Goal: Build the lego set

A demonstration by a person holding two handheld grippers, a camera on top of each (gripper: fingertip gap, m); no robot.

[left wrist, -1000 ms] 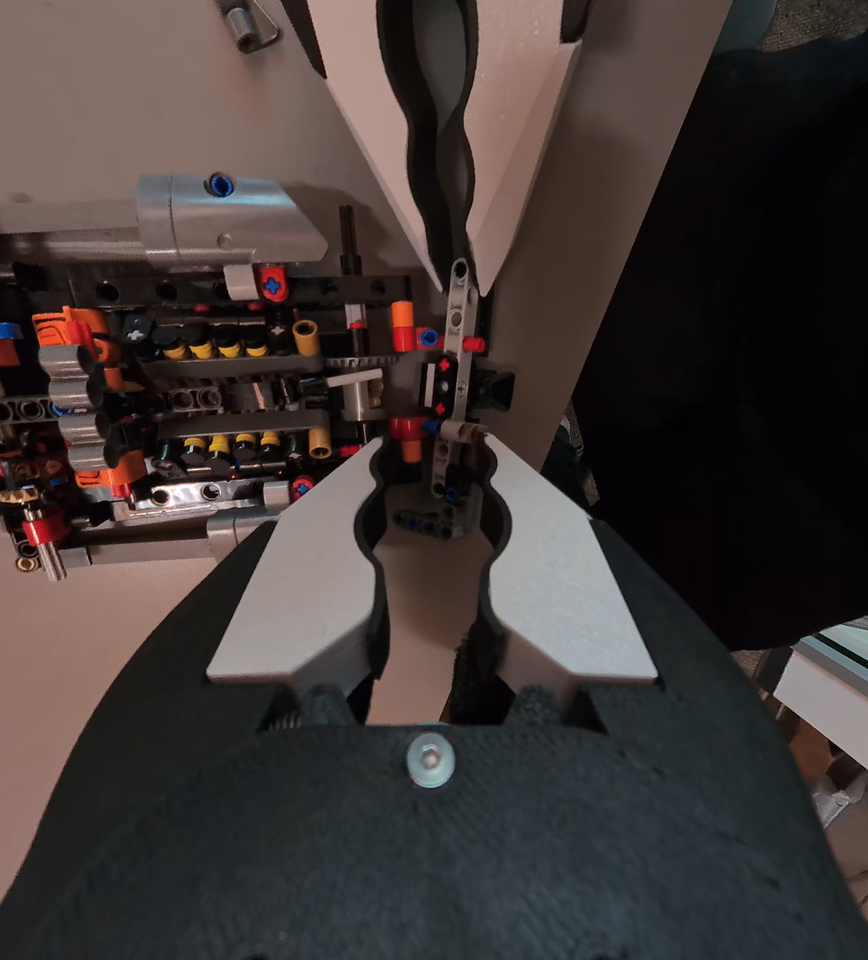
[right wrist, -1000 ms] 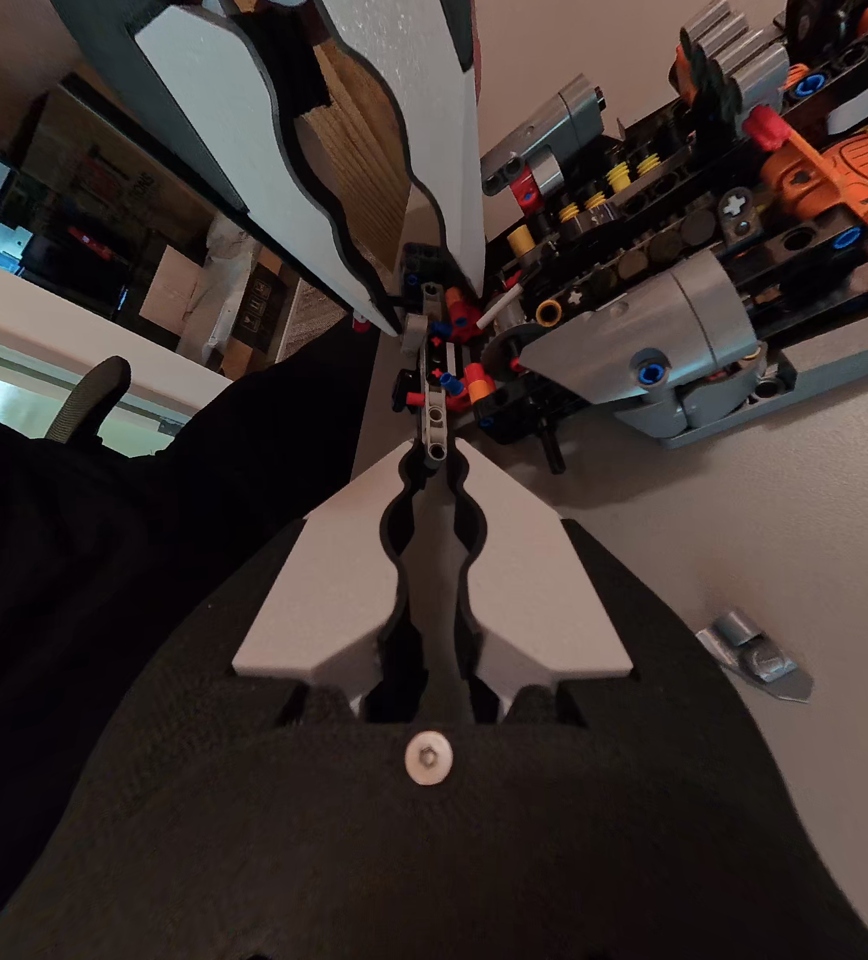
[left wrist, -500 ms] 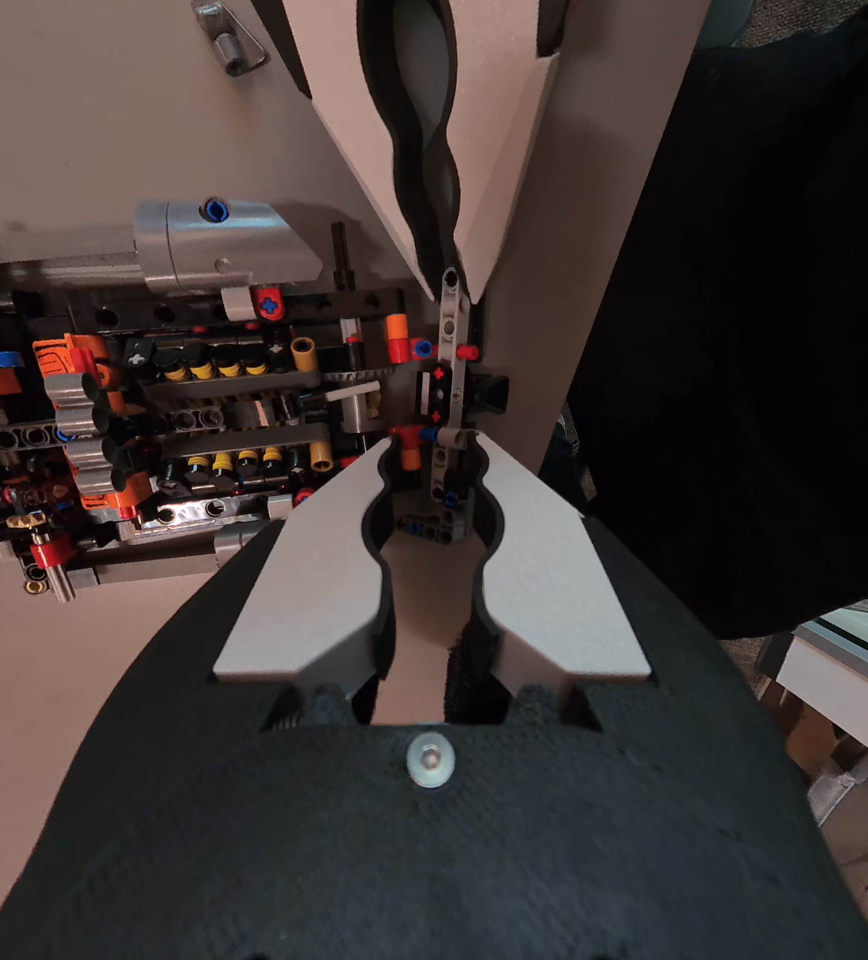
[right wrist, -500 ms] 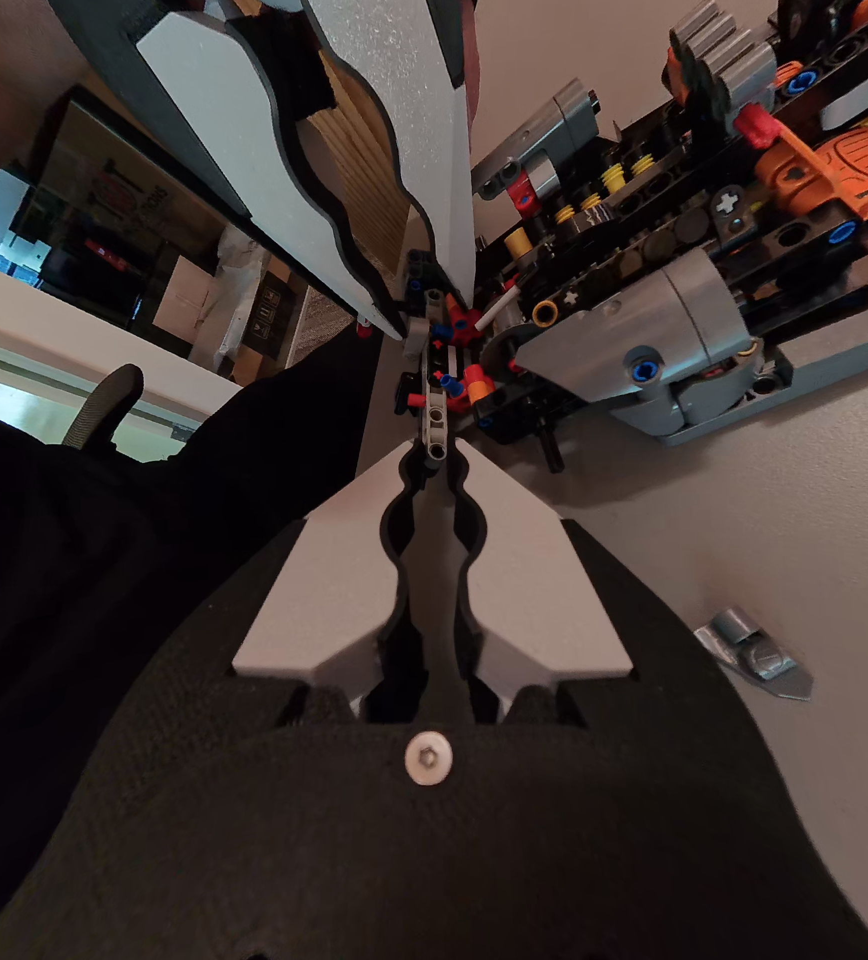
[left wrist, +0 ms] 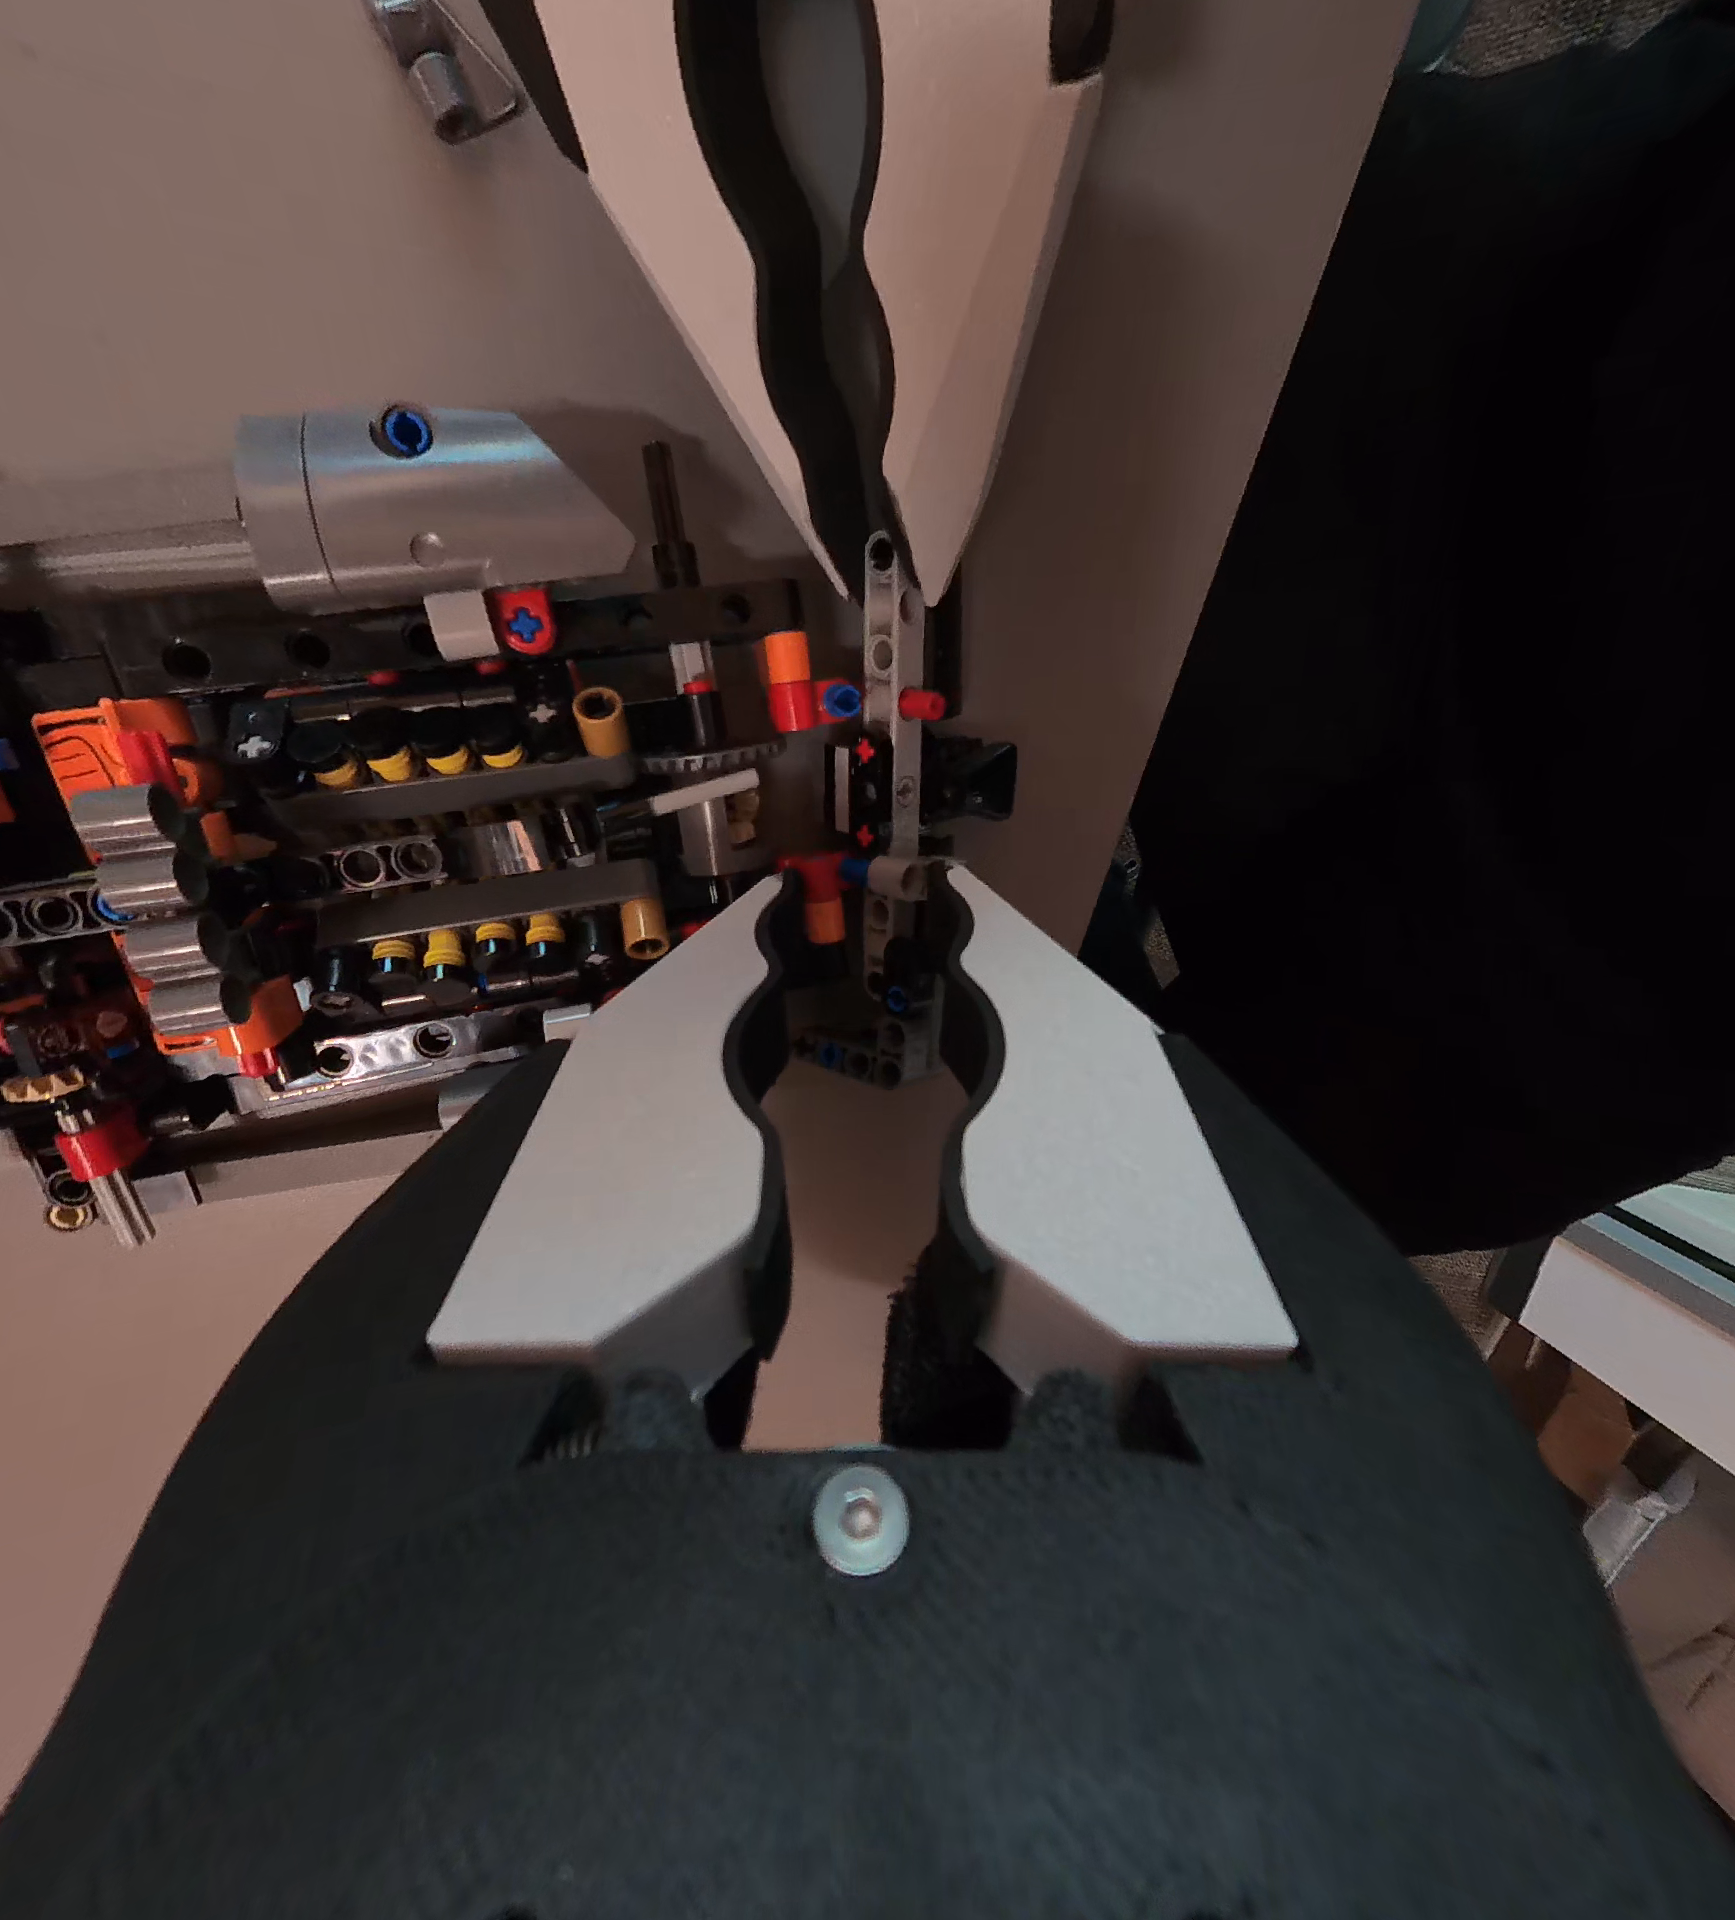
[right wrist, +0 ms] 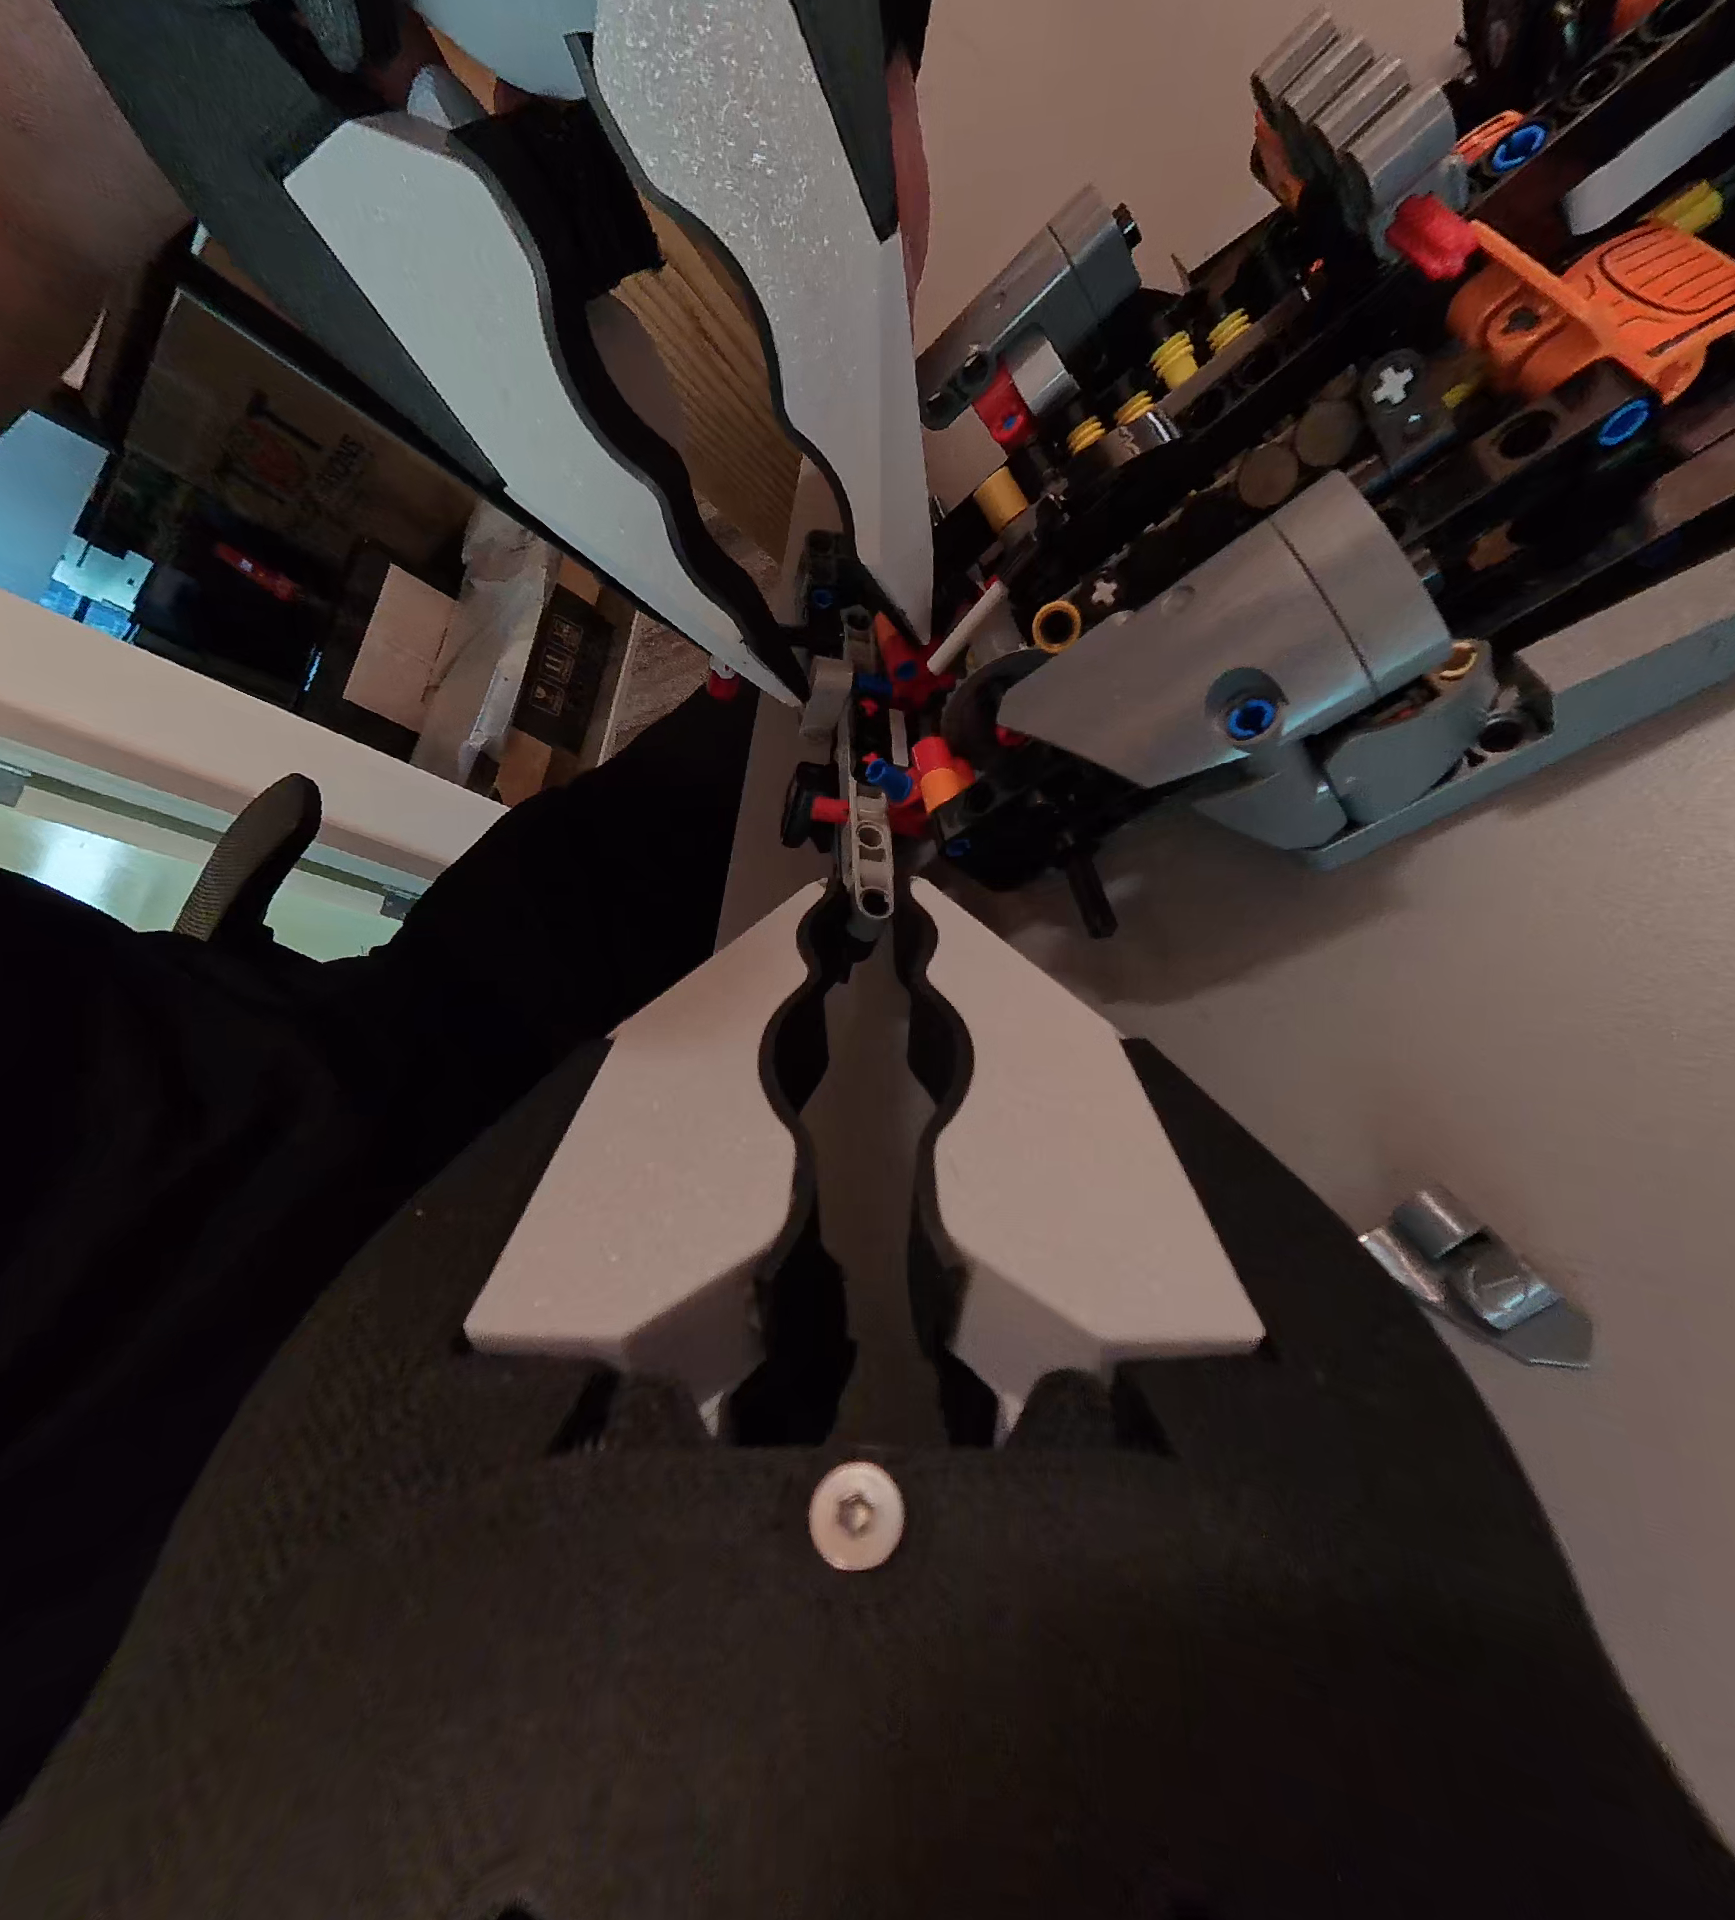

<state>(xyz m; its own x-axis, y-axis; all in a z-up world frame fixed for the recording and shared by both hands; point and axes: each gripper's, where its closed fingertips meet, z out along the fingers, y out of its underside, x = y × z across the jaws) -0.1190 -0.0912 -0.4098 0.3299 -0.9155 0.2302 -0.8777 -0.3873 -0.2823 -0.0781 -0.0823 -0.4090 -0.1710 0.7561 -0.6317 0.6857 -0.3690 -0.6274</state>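
A long lego technic model (left wrist: pixel 375 831) in black, grey, orange and yellow lies on the tan table, and also shows in the right wrist view (right wrist: pixel 1258 644). A thin grey beam (left wrist: pixel 894 727) runs across its near end by the table edge. My left gripper (left wrist: pixel 863 883) is closed around that end of the model, its fingertips against the orange and grey pieces. My right gripper (right wrist: pixel 868 914) is shut on the outer tip of the grey beam (right wrist: pixel 868 842). It comes in from the opposite side in the left wrist view (left wrist: pixel 878 587). The left gripper shows at the top of the right wrist view (right wrist: pixel 858 665).
A small loose grey piece (right wrist: pixel 1465 1278) lies on the table (right wrist: pixel 1465 1039) to the right of my right gripper. A person's black clothing (left wrist: pixel 1465 623) is close beyond the table edge. Boxes and furniture (right wrist: pixel 406 644) stand farther off below the edge. One gripper's finger ends stand about 5 centimetres off the other's.
Both grippers keep their holds. The model and the beam have shifted slightly to the left in the left wrist view. The right wrist view is almost the same.
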